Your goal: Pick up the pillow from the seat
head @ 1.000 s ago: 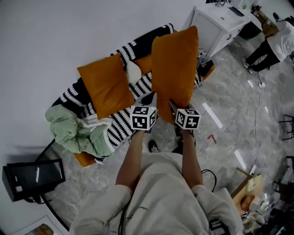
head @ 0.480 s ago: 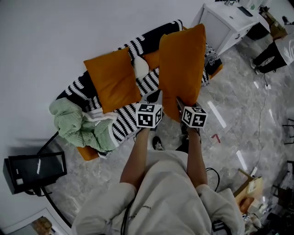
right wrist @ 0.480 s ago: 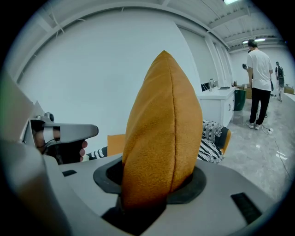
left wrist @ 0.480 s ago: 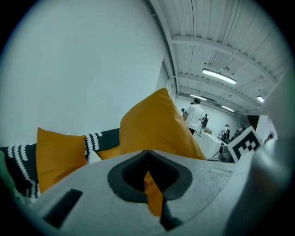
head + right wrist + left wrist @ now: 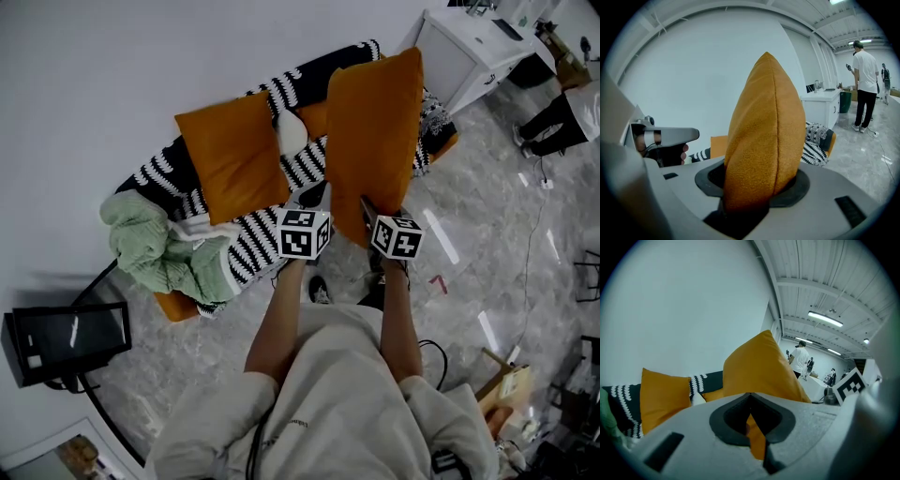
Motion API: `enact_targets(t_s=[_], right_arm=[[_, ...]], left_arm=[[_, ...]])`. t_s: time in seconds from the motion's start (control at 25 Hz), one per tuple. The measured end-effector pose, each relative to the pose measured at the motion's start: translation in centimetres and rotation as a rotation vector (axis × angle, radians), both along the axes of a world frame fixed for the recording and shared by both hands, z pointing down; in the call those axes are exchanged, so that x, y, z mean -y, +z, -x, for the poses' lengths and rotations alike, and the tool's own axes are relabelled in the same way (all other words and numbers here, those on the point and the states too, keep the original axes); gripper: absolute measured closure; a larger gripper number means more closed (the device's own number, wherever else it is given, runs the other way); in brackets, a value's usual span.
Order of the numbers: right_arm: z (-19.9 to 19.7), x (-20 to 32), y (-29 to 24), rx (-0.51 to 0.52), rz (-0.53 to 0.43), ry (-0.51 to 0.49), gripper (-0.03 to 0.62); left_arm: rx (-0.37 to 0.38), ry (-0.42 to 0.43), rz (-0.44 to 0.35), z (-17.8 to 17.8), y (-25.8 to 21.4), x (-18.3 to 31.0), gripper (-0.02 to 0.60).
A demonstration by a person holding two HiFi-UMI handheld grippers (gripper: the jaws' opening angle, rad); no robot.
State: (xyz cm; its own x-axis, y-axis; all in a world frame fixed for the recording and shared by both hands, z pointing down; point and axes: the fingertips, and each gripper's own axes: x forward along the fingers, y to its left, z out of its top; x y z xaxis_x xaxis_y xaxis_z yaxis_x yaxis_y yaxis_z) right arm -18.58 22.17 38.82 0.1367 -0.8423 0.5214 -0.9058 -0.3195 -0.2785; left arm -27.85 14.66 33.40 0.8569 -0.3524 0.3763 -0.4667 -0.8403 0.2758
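Orange pillow (image 5: 373, 141) stands upright above sofa (image 5: 253, 246), R gripper (image 5: 367, 210) jaws clamped on its lower edge, L gripper (image 5: 314, 198) seemingly pinching its corner.

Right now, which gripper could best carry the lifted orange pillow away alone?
Right, probably. The right gripper clamps a thick fold of the orange pillow; the left gripper pinches only a thin edge.

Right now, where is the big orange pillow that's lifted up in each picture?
Head view: the lifted pillow stands in the upper middle, just right of centre.
Left gripper view: it rises in the middle, slightly right.
Right gripper view: it is dead centre and fills the middle.
Shared landmark: the second orange pillow lies to its left in every view.
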Motion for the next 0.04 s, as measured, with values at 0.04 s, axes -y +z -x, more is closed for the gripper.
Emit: enact_targets(t_s=[0.04], right_arm=[[0.24,0.02,0.0,-0.003,0.0,-0.004,0.385]], left_arm=[[-0.001,-0.002,0.001,0.17,0.03,0.01,0.572]])
